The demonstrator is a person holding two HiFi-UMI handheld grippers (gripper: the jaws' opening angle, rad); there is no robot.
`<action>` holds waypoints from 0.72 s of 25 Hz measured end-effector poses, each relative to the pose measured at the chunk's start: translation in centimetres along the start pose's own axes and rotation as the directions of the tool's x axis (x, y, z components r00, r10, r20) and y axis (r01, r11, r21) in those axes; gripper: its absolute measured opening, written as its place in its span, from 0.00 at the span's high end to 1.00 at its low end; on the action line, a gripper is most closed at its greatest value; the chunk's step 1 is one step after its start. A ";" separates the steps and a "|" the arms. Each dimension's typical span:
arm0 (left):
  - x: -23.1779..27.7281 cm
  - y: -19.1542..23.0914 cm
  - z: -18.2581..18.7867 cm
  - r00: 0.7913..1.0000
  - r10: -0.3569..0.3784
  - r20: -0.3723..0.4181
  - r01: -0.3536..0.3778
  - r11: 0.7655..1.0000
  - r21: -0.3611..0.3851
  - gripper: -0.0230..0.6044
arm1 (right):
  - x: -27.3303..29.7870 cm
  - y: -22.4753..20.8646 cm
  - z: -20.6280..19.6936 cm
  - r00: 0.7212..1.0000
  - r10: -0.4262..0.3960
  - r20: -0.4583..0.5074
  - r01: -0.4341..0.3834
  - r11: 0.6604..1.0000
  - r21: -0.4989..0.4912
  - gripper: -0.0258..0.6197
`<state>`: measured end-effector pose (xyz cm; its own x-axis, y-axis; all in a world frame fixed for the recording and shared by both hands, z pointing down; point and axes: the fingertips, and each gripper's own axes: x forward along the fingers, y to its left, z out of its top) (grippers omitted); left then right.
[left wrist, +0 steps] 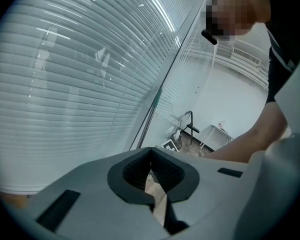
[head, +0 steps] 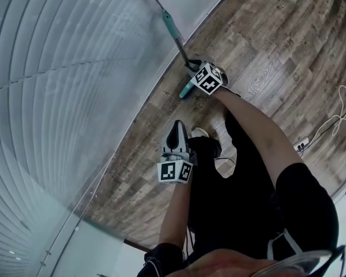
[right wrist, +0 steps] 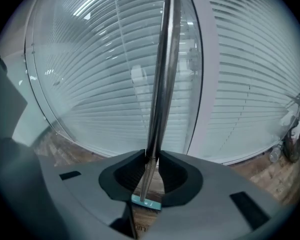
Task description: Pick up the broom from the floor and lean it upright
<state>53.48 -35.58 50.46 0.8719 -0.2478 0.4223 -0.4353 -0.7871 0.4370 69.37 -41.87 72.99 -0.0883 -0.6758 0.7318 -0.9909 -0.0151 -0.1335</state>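
From the head view I see the broom [head: 176,36] standing nearly upright, its teal head [head: 187,90] on the wooden floor [head: 277,51] at the foot of the glass wall [head: 75,68]. The handle slants up along the glass. My right claw [head: 195,68] is at the lower part of the handle, just above the head. My left claw [head: 176,128] hangs lower in the picture, apart from the broom, beside my leg.

In the left gripper view, the left claw [left wrist: 150,149] is closed on nothing, its tips meeting with only floor showing through the gap behind them. Ahead are the slatted blinds [left wrist: 80,84] behind the glass, and my other arm [left wrist: 260,139] reaches in from the right.

In the right gripper view, the right claw [right wrist: 151,156] is closed on the broom's metal handle, both tips against it. The handle rises straight up the middle of the picture in front of the blinds. The teal head sits below the jaws on the floor.
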 end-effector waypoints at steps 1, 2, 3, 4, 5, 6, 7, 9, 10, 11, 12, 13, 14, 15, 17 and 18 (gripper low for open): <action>-0.2 -0.1 -0.3 1.000 0.002 -0.008 -0.002 1.000 -0.007 0.93 | -0.1 0.0 0.0 1.000 -0.001 -0.001 0.001 1.000 -0.004 0.82; -0.4 -0.1 -0.5 1.000 0.004 -0.016 -0.004 1.000 -0.012 0.93 | -0.1 0.1 0.0 1.000 -0.002 0.000 0.002 1.000 -0.003 0.82; -0.6 -0.1 -0.6 1.000 0.003 -0.021 -0.003 1.000 -0.012 0.93 | -0.1 0.0 -0.1 1.000 -0.003 0.003 0.003 1.000 -0.002 0.82; -0.7 -0.1 -0.7 1.000 0.001 -0.024 -0.002 1.000 -0.008 0.93 | 0.0 0.0 -0.1 1.000 -0.004 0.005 0.004 1.000 -0.011 0.81; -0.9 -0.1 -0.8 1.000 -0.001 -0.024 0.001 1.000 -0.004 0.93 | 0.1 0.0 -0.1 1.000 -0.007 0.006 0.007 0.999 -0.034 0.81; -1.0 0.0 -0.8 1.000 -0.005 -0.021 0.005 1.000 -0.001 0.93 | 0.2 0.1 -0.1 1.000 -0.010 0.006 0.010 0.998 -0.064 0.81; -1.1 0.2 -0.6 1.000 -0.008 -0.016 0.008 1.000 -0.005 0.93 | 0.4 0.1 -0.1 1.000 -0.013 0.004 0.013 0.996 -0.089 0.80; -1.2 0.4 0.3 1.000 -0.012 -0.002 0.012 1.000 -0.024 0.93 | 0.7 0.1 -0.2 1.000 -0.013 0.000 0.013 0.994 -0.104 0.76; -1.2 0.6 0.8 1.000 -0.013 0.006 0.013 1.000 -0.028 0.93 | 0.9 0.0 -0.1 1.000 -0.010 0.003 0.011 0.995 -0.099 0.74; -1.2 0.7 1.2 1.000 -0.014 0.013 0.014 0.999 -0.029 0.93 | 0.9 -0.1 0.0 1.000 -0.007 0.009 0.008 0.996 -0.092 0.73; -1.2 0.7 1.4 1.000 -0.013 0.019 0.013 1.000 -0.029 0.93 | 0.9 -0.2 0.1 1.000 -0.004 0.016 0.005 0.996 -0.087 0.73; -1.2 0.8 1.6 1.000 -0.011 0.024 0.011 1.000 -0.029 0.93 | 0.8 -0.4 0.3 1.000 0.000 0.020 0.002 0.996 -0.086 0.73; -1.3 0.8 1.7 1.000 -0.008 0.027 0.009 0.999 -0.030 0.93 | 0.7 -0.4 0.4 1.000 0.002 0.023 0.000 0.996 -0.087 0.72; -1.4 0.8 1.7 1.000 -0.007 0.027 0.008 0.999 -0.031 0.93 | 0.6 -0.4 0.5 1.000 0.004 0.026 -0.002 0.996 -0.087 0.71; -1.7 0.8 1.7 1.000 -0.011 0.021 0.011 1.000 -0.026 0.93 | 0.3 -0.5 0.7 0.999 0.002 0.034 0.000 0.997 -0.076 0.69; -1.8 0.7 1.7 1.000 -0.014 0.016 0.014 1.000 -0.021 0.93 | 0.1 -0.5 0.7 0.999 -0.001 0.038 0.003 0.998 -0.066 0.69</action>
<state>51.93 -36.67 48.65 0.8815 -0.2459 0.4031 -0.4273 -0.7786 0.4594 69.91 -42.47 72.65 -0.0836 -0.7034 0.7059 -0.9958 0.0316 -0.0864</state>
